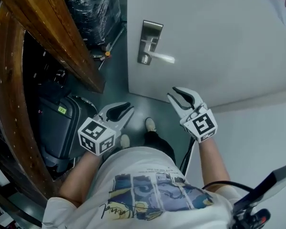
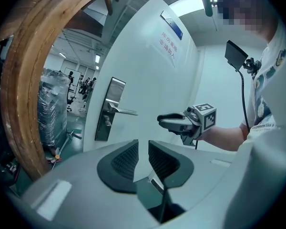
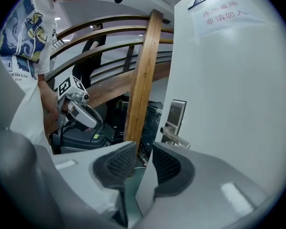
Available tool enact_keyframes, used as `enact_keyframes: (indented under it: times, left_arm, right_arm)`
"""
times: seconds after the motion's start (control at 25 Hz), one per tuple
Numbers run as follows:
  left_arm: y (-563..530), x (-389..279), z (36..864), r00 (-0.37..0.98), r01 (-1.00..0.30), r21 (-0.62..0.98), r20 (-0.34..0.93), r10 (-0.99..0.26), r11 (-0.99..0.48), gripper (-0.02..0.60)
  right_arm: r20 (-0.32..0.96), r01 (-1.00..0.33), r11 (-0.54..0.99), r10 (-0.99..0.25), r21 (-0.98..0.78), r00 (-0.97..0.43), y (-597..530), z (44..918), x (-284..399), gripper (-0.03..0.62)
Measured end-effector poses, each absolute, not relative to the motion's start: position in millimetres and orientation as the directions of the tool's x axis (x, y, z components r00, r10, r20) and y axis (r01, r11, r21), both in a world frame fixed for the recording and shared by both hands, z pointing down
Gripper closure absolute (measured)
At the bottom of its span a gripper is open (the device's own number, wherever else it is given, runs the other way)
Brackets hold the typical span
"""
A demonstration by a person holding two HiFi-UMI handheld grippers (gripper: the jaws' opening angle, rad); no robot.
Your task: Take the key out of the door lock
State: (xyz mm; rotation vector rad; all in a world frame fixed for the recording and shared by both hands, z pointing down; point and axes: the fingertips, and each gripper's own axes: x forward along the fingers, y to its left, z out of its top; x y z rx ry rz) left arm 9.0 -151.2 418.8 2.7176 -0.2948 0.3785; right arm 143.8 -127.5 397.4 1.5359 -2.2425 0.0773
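The white door (image 1: pixel 219 37) carries a steel lock plate (image 1: pixel 150 41) with a lever handle (image 1: pixel 161 57). A small metal piece sticks out of the plate under the handle (image 1: pixel 144 58); it is too small to tell whether it is the key. My right gripper (image 1: pixel 178 95) hangs open and empty in front of the door, below and right of the lock. My left gripper (image 1: pixel 126 110) is lower and further left, also open with nothing between its pads. Both stay clear of the door. The lock plate (image 2: pixel 108 109) shows in the left gripper view, and again (image 3: pixel 175 116) in the right gripper view.
A curved wooden beam (image 1: pixel 52 30) runs along the left, close to the door's edge. A dark suitcase (image 1: pixel 62 123) stands below it, and a plastic-wrapped stack (image 1: pixel 93 8) sits at the back. The person's shoes (image 1: pixel 150 124) rest on the green floor.
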Motion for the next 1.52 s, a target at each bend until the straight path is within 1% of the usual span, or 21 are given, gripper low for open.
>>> enact_keyframes:
  times: [0.28,0.56,0.64,0.84,1.0,1.16,1.28,1.52]
  left_arm:
    - [-189,44,423,0.924,-0.347,0.382,0.293,-0.244,-0.857,0.49]
    - [-214,66,434,0.899,-0.424,0.404,0.296,-0.323,-0.811,0.474]
    - [-219,69,438,0.891,-0.444,0.418,0.296,-0.343,-0.793,0.471]
    - [-233,78,448,0.879,-0.476,0.468,0.283,-0.384,-0.744,0.465]
    - [-242,84,456,0.867,-0.498,0.496,0.281,-0.412,-0.711,0.46]
    - [-251,93,463,0.858,-0.513,0.503,0.282,-0.429,-0.695,0.459]
    - [-260,102,469,0.854,-0.52,0.513,0.285,-0.436,-0.683,0.457]
    - [-283,115,485,0.848,-0.522,0.583,0.276,-0.453,-0.622,0.437]
  right_arm:
    - [0.369,-0.802,0.512,-0.841,0.307,-0.396,-205,384,182,0.471]
    - [0.413,-0.711,0.621,-0.772,0.328,-0.483,-251,402,191,0.419]
    - [0.425,-0.695,0.647,-0.75,0.313,-0.507,-258,409,190,0.418]
    - [0.446,-0.654,0.704,-0.697,0.276,-0.562,-270,426,186,0.419]
    - [0.44,-0.64,0.722,-0.68,0.262,-0.586,-274,433,182,0.419]
    - [0.422,-0.626,0.733,-0.673,0.267,-0.608,-278,434,178,0.442]
    - [0.42,-0.613,0.742,-0.664,0.271,-0.618,-277,435,176,0.474]
    - [0.406,-0.617,0.742,-0.664,0.262,-0.627,-277,435,175,0.477]
